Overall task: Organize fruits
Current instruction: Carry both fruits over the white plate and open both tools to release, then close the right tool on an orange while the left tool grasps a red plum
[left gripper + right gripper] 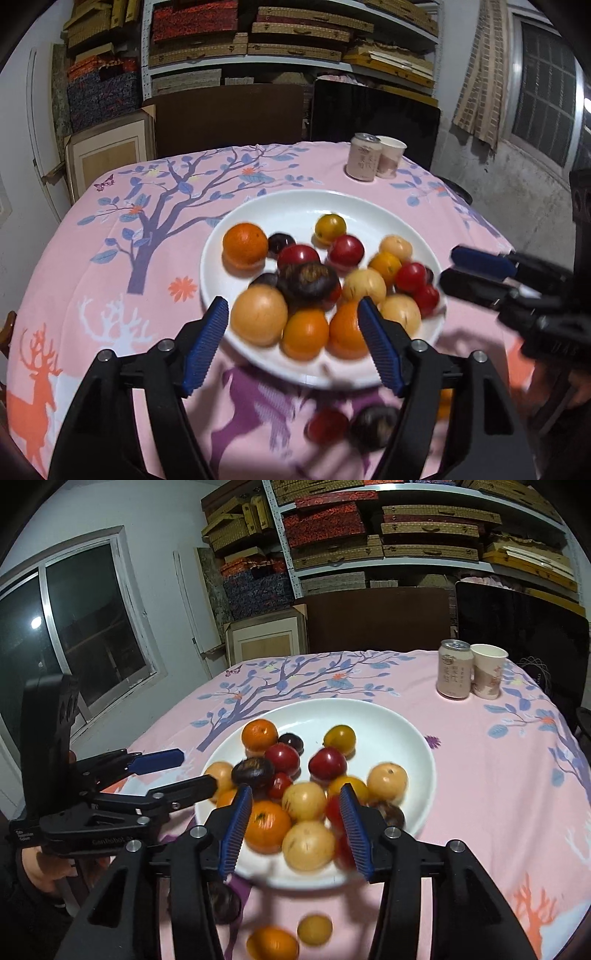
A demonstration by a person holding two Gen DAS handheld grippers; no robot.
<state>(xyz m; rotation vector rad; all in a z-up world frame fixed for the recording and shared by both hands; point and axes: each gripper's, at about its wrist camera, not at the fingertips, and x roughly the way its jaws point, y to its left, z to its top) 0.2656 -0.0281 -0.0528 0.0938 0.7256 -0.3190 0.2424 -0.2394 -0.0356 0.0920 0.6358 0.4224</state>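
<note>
A white plate (295, 203) (399, 723) on the pink tablecloth holds several fruits: oranges (245, 243), red plums (345, 250), pale yellow fruits (258, 315) and dark passion fruits (308, 282). My left gripper (293, 345) is open and empty, above the plate's near rim. My right gripper (295, 829) is open and empty over the plate's near side; it also shows in the left wrist view (448, 266). Loose on the cloth in front of the plate lie a red fruit (328, 425), a dark fruit (375, 426), an orange (271, 943) and a small yellow fruit (314, 929).
A pink drink can (364, 157) (454, 669) and a paper cup (389, 157) (487, 671) stand at the table's far right. Dark chairs (229, 118) stand behind the table, before shelves of boxes (288, 37). The left gripper shows at the left in the right wrist view (197, 771).
</note>
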